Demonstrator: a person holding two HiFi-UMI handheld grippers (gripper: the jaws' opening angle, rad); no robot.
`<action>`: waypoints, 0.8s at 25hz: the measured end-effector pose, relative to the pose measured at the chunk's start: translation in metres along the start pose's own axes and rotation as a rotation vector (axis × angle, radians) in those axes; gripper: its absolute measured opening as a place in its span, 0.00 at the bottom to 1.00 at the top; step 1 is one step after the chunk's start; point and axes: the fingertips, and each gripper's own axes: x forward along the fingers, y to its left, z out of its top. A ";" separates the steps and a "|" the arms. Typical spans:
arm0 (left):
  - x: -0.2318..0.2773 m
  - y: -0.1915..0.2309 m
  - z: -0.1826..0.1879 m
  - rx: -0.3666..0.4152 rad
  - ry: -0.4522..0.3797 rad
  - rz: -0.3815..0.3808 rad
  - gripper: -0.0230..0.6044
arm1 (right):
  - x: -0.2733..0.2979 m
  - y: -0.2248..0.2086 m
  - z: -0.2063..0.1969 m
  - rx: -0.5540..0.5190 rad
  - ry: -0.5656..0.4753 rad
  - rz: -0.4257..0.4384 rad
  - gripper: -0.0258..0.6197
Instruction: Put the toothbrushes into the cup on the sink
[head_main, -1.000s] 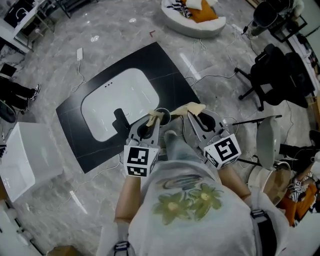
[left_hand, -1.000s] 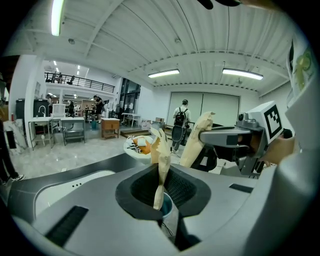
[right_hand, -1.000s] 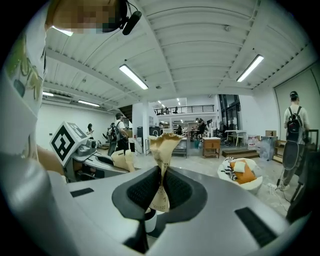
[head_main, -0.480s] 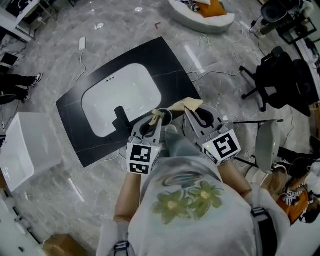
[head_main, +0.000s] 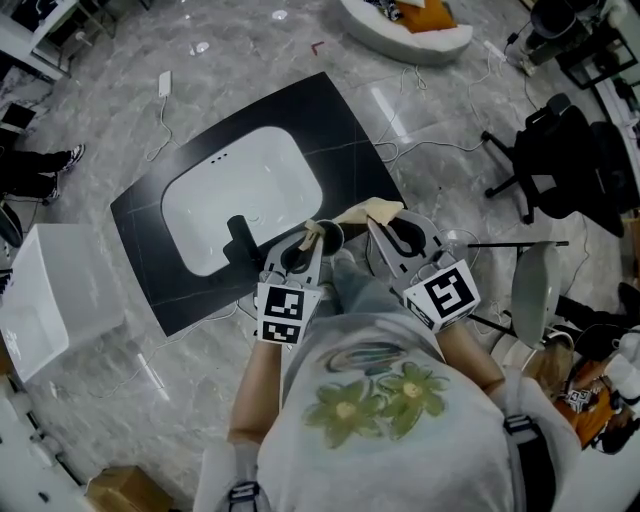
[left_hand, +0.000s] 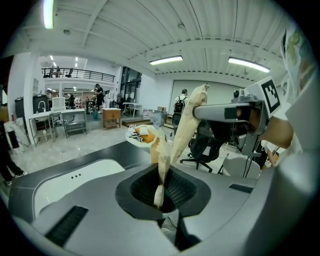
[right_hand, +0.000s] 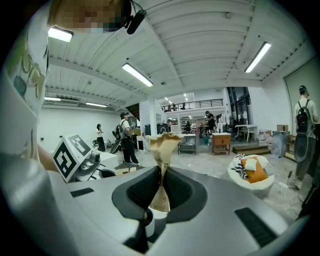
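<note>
You wear a pale grey short-sleeved T-shirt (head_main: 390, 440) printed with two green flowers (head_main: 375, 398), plus dark buckled straps (head_main: 517, 432). Your grey left gripper (head_main: 310, 236) and right gripper (head_main: 376, 224) each carry a black-and-white marker cube (head_main: 282, 315).

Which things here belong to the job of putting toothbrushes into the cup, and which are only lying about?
Belongs to the job:
tan paper packet, contents hidden, pinched by left gripper and right gripper
cup
sink

Only lying about:
office chair
white box
round cushion
</note>
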 end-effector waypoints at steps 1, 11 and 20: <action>0.002 0.000 -0.001 0.001 0.003 -0.004 0.11 | 0.000 -0.001 0.000 0.000 0.000 0.000 0.13; 0.017 0.004 -0.017 -0.042 0.015 -0.012 0.10 | 0.006 -0.006 -0.008 0.000 0.019 0.009 0.13; 0.023 0.012 -0.030 -0.054 0.030 0.011 0.10 | 0.009 -0.006 -0.008 -0.002 0.026 0.019 0.13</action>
